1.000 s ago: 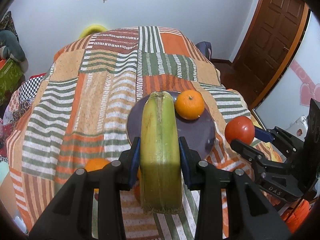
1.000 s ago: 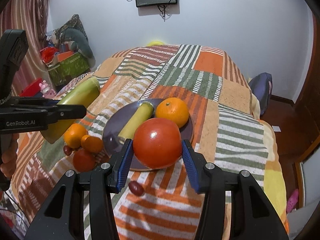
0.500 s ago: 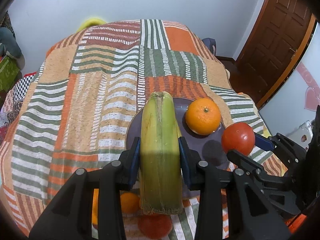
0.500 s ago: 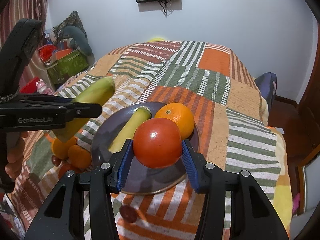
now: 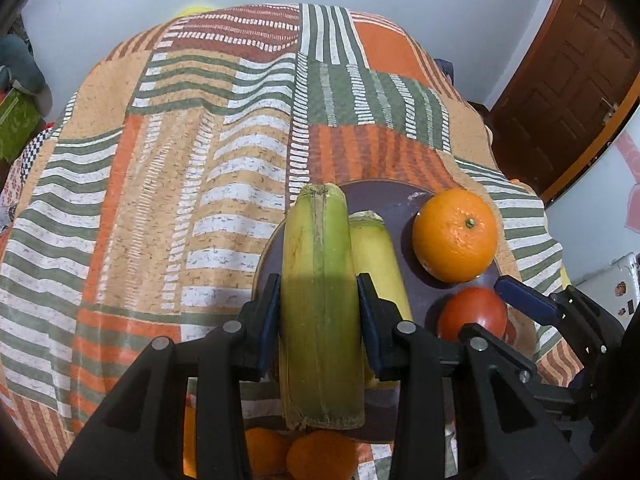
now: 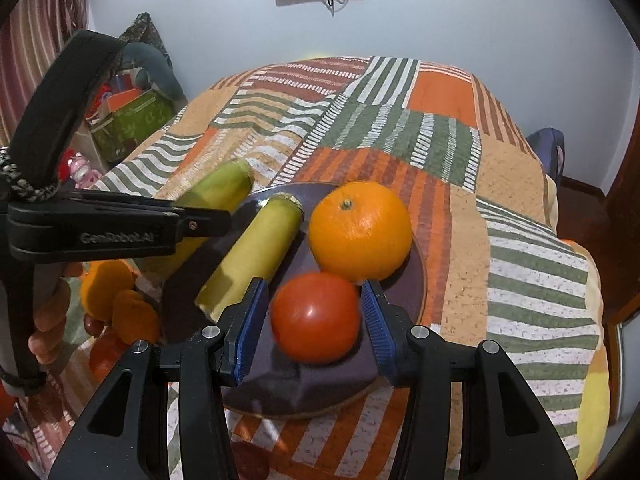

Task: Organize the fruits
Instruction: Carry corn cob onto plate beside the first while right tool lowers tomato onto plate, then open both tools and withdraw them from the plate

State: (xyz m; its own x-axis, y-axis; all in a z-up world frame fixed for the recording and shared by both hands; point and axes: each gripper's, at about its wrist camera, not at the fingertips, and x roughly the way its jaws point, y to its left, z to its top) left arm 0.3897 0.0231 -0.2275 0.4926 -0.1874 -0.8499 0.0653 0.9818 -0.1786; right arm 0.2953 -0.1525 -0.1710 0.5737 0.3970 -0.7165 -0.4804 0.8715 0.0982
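Left edge, right wrist view: a hand (image 6: 48, 332) wraps the left tool's handle. Just right of it, loose fruit (image 6: 120, 296) lies on the blanket (image 6: 532, 280) – two orange pieces and something red, partly hidden.

Left gripper (image 5: 318, 320): blue pads (image 5: 269, 322) clamped on both sides of a green-yellow banana (image 5: 320, 280). Banana is held lengthwise along the fingers, tip pointing away, over the left rim of the plate (image 5: 392, 200). Whether it touches the plate, cannot tell.

Dark purple plate sits on the striped patchwork blanket. On it, left to right: a second, yellower banana (image 6: 256, 256), lying just beside the held one; a big orange (image 6: 360, 232) at the far right part, stem up.

Right gripper (image 6: 316, 320): its pads bracket a red tomato (image 6: 316, 316), jaws closed on it. Tomato sits low over the near part of the plate, just in front of the orange, close to touching it. Contact with the plate unclear; image slightly blurred there.

Far right, left wrist view: brown door (image 5: 560, 80).
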